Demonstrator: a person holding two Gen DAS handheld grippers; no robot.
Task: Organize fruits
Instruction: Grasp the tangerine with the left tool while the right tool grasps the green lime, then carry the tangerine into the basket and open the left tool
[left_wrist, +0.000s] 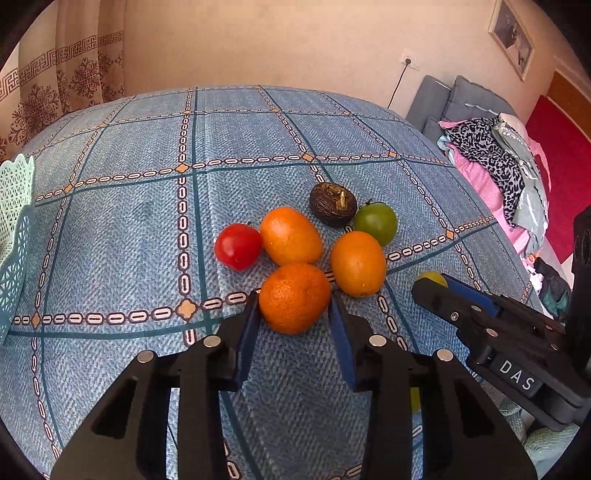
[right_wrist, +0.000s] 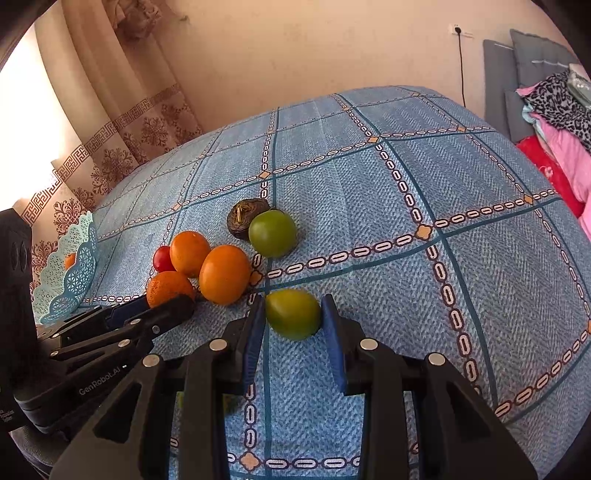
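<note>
On the blue checked tablecloth (left_wrist: 129, 229) lies a cluster of fruit. A rough orange mandarin (left_wrist: 293, 297) sits between the blue pads of my left gripper (left_wrist: 295, 306), which touch it on both sides. Beyond it lie two smooth oranges (left_wrist: 290, 236) (left_wrist: 358, 264), a red tomato (left_wrist: 238, 245), a dark wrinkled passion fruit (left_wrist: 332, 203) and a green tomato (left_wrist: 376, 223). My right gripper (right_wrist: 293, 306) is shut on a yellow-green fruit (right_wrist: 293, 314) that rests on the cloth, right of the cluster. The left gripper (right_wrist: 166, 302) shows at the left of the right wrist view.
A pale turquoise lattice basket (right_wrist: 70, 273) stands at the table's left edge, with an orange fruit inside. A grey sofa (left_wrist: 443, 99) piled with clothes (left_wrist: 498, 158) is beyond the right edge. Curtains (left_wrist: 55, 74) and a wall lie behind the table.
</note>
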